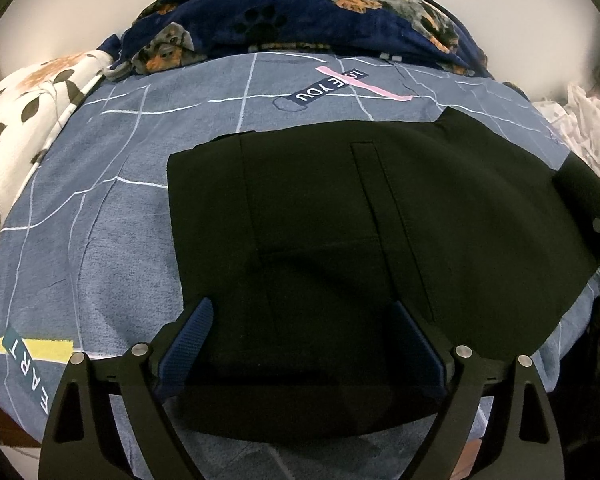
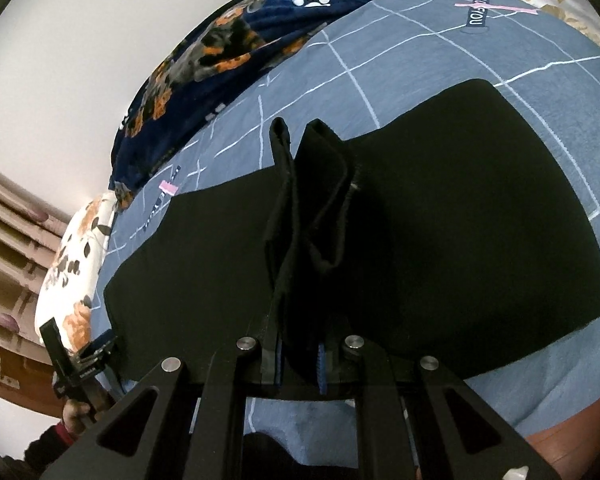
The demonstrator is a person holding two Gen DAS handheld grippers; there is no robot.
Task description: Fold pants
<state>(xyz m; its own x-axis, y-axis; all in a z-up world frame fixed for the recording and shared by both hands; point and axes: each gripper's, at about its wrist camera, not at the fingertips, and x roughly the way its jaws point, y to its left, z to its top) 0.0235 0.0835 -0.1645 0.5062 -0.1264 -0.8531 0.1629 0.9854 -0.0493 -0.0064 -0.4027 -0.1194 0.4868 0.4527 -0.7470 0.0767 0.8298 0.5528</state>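
On the blue grid-printed bed sheet (image 1: pixel 100 208), black fabric pants (image 1: pixel 380 220) lie half-folded; right gripper (image 2: pixel 300 356) pinches a raised edge, left gripper (image 1: pixel 304 344) gapes empty. Next: carry fold across.

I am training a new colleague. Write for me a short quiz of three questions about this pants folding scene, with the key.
1. True or false: the left hand-held gripper is open above the black pants.
2. What does the right hand-held gripper hold? A) blue bedsheet B) black pants C) dog-print blanket
3. Fill in: the pants lie on a blue ____ with white lines.

Key: 1 true; 2 B; 3 bedsheet.
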